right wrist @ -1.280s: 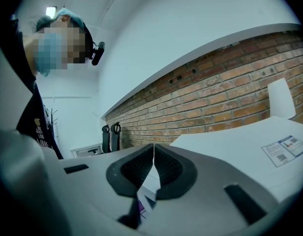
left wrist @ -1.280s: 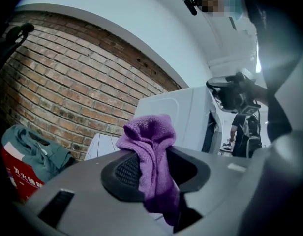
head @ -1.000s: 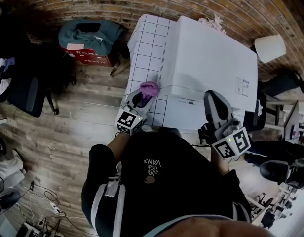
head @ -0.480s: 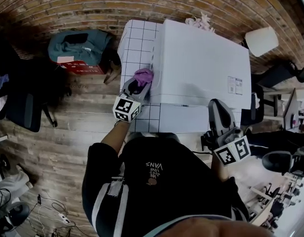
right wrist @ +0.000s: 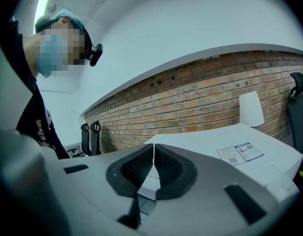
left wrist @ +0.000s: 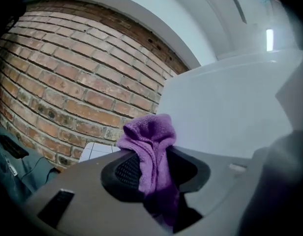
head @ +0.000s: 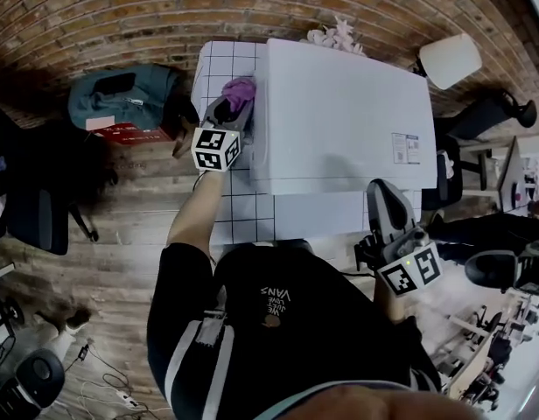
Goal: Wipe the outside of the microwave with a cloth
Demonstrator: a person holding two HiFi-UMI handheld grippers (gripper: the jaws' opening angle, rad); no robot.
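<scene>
Near the back left corner of the microwave [head: 348, 121], you are holding the purple cloth [head: 239, 88] at its side wall, the left gripper [head: 231, 103] pinching it between its jaws. That wall is running back toward you along the tiled table [head: 219, 59]'s left edge, making the left arm the nearer one. By the front right corner, the right gripper [head: 381, 199] is hanging closed and empty. Nothing is blocking the stroke; a green bag [head: 121, 94] is lying on the floor.

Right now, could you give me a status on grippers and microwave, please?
Left gripper shut on purple cloth, at left side of microwave. Right gripper shut, empty, clear of it. Nothing blocking the wipe.
</scene>
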